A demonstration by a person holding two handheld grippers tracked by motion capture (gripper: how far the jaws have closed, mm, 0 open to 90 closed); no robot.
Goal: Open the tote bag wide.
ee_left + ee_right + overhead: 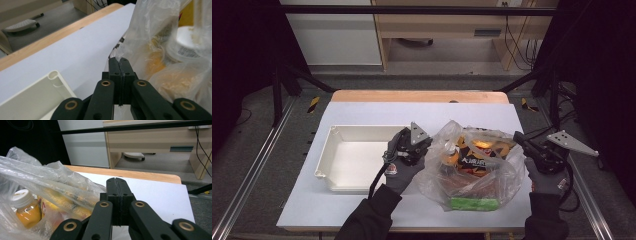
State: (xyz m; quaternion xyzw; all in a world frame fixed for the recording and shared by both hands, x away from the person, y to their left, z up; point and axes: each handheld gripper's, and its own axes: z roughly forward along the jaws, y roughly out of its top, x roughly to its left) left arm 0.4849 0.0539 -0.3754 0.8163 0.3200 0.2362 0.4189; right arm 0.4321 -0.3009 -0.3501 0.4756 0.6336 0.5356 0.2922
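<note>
Sitting on the white table top [362,205], the clear crinkled plastic bag [472,167] of groceries lies between both tools. The left gripper [120,61] is clenched on the bag's near edge film. The right gripper [117,182] is clenched too, seemingly pinching the bag's opposite rim.

High view looks down and forward over my table [362,210]. My two gripper views sit close, looking along closed jaws; all three share the plastic bag [472,165] [160,37] [50,182].
</note>
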